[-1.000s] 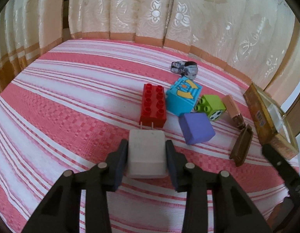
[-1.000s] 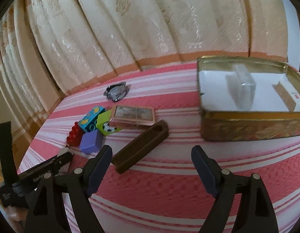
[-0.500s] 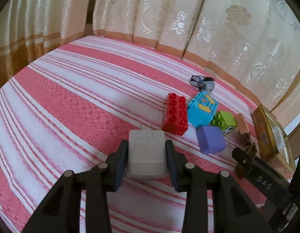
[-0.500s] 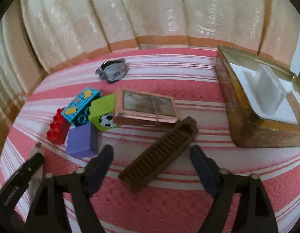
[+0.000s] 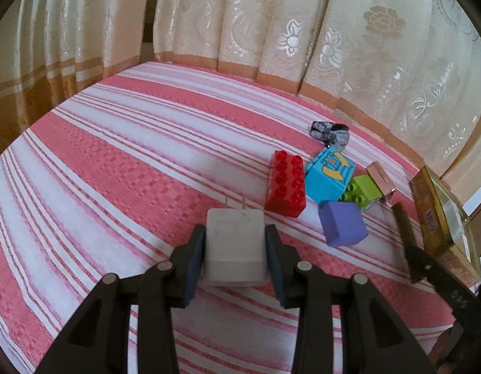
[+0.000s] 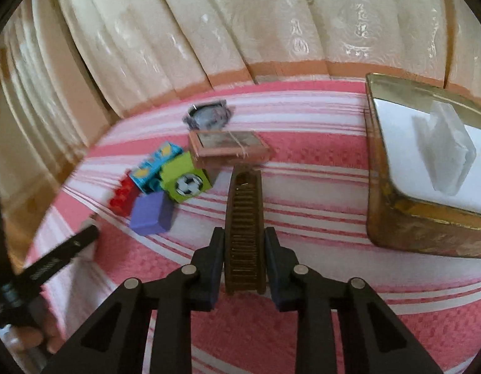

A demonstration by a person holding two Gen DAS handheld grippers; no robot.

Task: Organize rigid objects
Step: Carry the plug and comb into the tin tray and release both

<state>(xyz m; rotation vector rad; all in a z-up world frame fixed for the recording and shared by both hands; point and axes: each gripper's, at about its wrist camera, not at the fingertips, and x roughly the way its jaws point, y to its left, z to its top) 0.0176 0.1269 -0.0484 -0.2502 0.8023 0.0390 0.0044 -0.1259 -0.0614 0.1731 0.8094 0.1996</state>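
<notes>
My left gripper is shut on a white plug-in charger, prongs pointing away, just above the striped cloth. My right gripper is shut on the near end of a brown comb that points straight away from me. Beyond the comb lie a small pink framed picture, a green football brick, a blue printed brick, a red brick and a purple block. The same red brick and purple block lie ahead and to the right of the charger.
An open gold tin, white inside with a clear plastic piece in it, stands to the right of the comb. A small patterned trinket lies near the curtain. Cream curtains close off the far side of the bed.
My right gripper moved in over the brown comb and its jaws closed from wide open onto it; the comb now points straight ahead. The left gripper kept the charger and turned slightly.
</notes>
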